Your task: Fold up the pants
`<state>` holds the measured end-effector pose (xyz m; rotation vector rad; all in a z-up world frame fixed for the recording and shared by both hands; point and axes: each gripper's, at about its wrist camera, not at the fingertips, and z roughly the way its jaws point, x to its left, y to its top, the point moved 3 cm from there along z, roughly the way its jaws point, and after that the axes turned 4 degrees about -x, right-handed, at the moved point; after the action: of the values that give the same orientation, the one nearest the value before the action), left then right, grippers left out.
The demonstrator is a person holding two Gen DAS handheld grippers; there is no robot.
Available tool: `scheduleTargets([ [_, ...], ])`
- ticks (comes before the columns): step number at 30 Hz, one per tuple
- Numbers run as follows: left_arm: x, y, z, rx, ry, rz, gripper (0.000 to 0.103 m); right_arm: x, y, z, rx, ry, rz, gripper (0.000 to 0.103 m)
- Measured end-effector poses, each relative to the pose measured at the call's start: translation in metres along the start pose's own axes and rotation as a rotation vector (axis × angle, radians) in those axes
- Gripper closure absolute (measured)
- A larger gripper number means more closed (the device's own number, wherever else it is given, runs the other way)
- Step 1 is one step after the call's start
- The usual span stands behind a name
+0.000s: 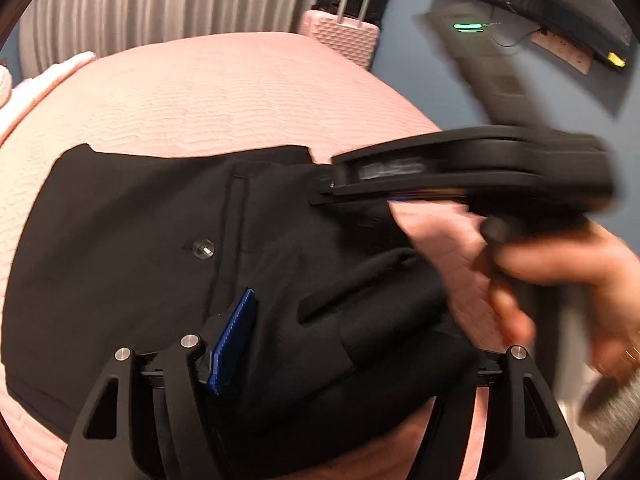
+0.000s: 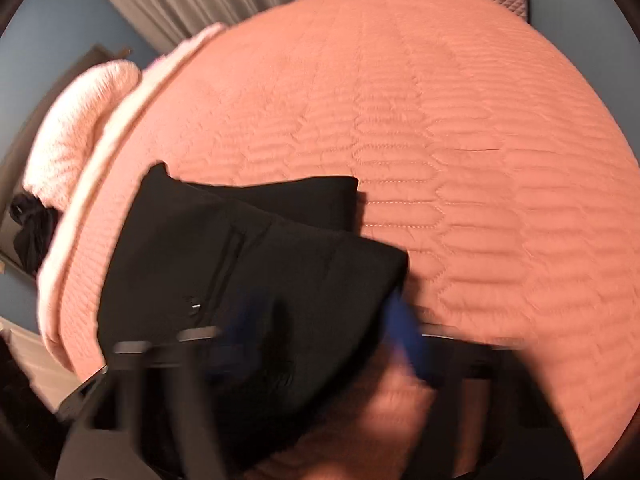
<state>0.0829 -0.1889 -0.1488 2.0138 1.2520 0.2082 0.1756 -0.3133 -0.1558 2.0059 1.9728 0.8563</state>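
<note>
Black pants (image 1: 160, 240) lie folded on the pink bed (image 1: 220, 92). Our left gripper (image 1: 340, 340) has its jaws spread wide, cloth bunched between them. Right gripper (image 2: 320, 340) is blurred; jaws look parted over the pants' near edge, grip unclear.

A bedroom: pink quilted bed (image 2: 440, 140), curtains (image 1: 160, 0), suitcase (image 1: 344, 36).

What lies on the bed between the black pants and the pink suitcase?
Only bare pink quilt. The left wrist view shows it running unbroken from the far edge of the pants toward the suitcase, which stands beyond the bed.
</note>
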Motion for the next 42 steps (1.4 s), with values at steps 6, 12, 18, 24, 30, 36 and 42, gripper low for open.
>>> scheduleTargets([
  [6, -0.008, -0.039, -0.050, -0.029, -0.049, 0.042, 0.037, 0.058, 0.037, -0.041, -0.157, 0.064, -0.236, 0.098],
  [12, 0.048, -0.023, -0.123, -0.221, 0.065, -0.011, 0.023, 0.055, 0.055, -0.013, -0.170, -0.010, -0.358, 0.099],
  [18, 0.129, 0.032, -0.116, -0.210, 0.290, 0.011, 0.016, 0.000, 0.033, -0.012, -0.150, -0.131, -0.098, 0.057],
  [24, 0.170, 0.078, -0.034, -0.133, 0.196, -0.098, 0.016, 0.032, 0.013, -0.048, -0.243, -0.124, -0.122, 0.044],
  [30, 0.212, 0.075, 0.042, -0.012, 0.354, -0.113, 0.012, 0.083, 0.014, 0.009, -0.099, -0.040, -0.265, 0.049],
  [36, 0.246, 0.076, 0.044, 0.014, 0.396, -0.176, 0.005, 0.071, 0.046, 0.025, -0.156, -0.077, -0.150, 0.050],
  [42, 0.253, 0.075, 0.033, -0.015, 0.388, -0.223, 0.006, 0.055, 0.030, 0.030, -0.125, -0.174, -0.167, 0.050],
])
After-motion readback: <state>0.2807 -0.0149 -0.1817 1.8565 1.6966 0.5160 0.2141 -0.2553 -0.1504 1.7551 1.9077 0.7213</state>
